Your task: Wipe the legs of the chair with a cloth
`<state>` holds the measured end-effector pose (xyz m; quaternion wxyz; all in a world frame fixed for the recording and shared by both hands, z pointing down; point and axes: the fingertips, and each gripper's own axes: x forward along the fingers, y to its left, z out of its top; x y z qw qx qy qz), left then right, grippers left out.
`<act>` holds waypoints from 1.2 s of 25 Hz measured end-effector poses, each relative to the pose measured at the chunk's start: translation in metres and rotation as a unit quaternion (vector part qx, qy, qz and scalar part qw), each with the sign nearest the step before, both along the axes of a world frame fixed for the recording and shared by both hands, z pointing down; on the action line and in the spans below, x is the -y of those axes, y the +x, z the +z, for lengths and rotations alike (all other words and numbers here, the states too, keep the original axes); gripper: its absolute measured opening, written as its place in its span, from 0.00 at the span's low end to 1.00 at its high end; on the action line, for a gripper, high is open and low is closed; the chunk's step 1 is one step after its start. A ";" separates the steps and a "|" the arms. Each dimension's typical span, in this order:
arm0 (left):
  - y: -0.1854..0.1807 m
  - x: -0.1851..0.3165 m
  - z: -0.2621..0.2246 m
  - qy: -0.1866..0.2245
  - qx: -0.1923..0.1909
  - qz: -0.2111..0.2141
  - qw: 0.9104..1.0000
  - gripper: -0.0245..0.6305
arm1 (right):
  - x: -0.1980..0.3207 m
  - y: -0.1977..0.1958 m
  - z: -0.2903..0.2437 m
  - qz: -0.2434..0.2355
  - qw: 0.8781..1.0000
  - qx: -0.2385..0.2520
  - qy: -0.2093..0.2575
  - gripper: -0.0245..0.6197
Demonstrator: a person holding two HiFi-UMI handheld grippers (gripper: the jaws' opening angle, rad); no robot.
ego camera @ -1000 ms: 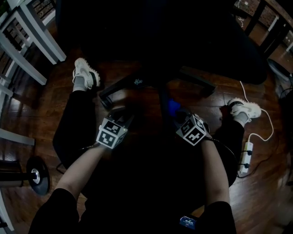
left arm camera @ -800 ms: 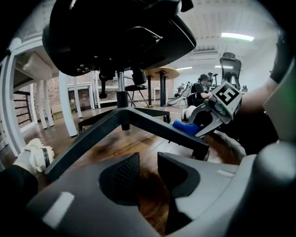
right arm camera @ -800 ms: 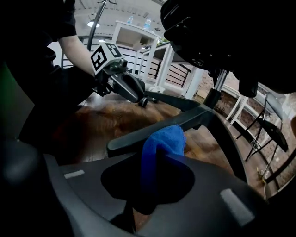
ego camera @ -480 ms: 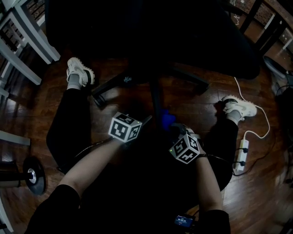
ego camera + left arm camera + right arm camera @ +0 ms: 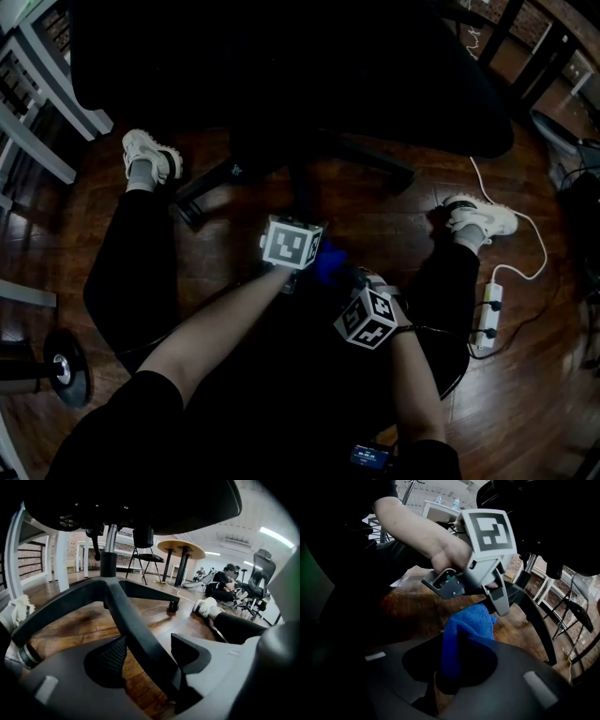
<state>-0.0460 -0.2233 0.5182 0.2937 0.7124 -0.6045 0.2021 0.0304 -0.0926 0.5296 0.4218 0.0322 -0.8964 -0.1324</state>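
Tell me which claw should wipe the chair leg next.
Right. The right claw is shut on the blue cloth, near the chair leg. The left claw, its jaws just opening, straddles that leg without any cloth.

Open office, round table [image 5: 182,549], swivel chair [image 5: 260,575], wooden floor [image 5: 70,631]

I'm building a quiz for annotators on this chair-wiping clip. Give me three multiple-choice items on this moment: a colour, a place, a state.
1. The cloth is: A red; B blue; C white.
2. Between the left gripper's jaws runs: A the cloth; B a chair leg; C nothing.
3. The right gripper is: A open and empty; B shut on the cloth; C shut on a chair leg.
Key: 1 B, it shows blue in the right gripper view. 2 B, the black leg passes between its jaws, which have just been opening. 3 B, its pads pinch the cloth.
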 end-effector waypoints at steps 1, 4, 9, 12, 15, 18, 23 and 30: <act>-0.002 0.004 -0.001 0.001 0.014 -0.012 1.000 0.46 | -0.001 0.001 -0.001 -0.002 1.000 -0.002 0.000 0.16; -0.003 0.011 -0.003 -0.001 0.046 -0.039 0.998 0.47 | 0.002 0.015 -0.004 0.009 1.000 -0.013 0.008 0.16; -0.002 0.014 0.007 -0.020 0.067 -0.066 0.995 0.46 | 0.038 0.043 -0.030 0.110 0.993 0.037 0.009 0.16; 0.001 0.013 0.008 -0.032 0.075 -0.051 0.995 0.46 | 0.053 0.049 -0.046 0.153 0.986 0.068 0.011 0.16; 0.005 0.019 0.008 -0.033 0.079 -0.041 0.996 0.47 | 0.071 0.054 -0.059 0.195 0.976 0.096 0.017 0.16; 0.004 0.024 0.005 -0.022 0.073 -0.054 0.996 0.49 | 0.084 0.064 -0.059 0.238 0.965 0.113 0.006 0.16; 0.007 0.020 0.001 0.016 0.030 -0.047 0.998 0.49 | 0.092 0.066 -0.045 0.279 0.952 0.126 -0.020 0.16; -0.036 -0.037 -0.019 0.066 0.032 0.029 0.997 0.49 | 0.102 0.048 -0.070 0.282 0.944 0.171 0.002 0.16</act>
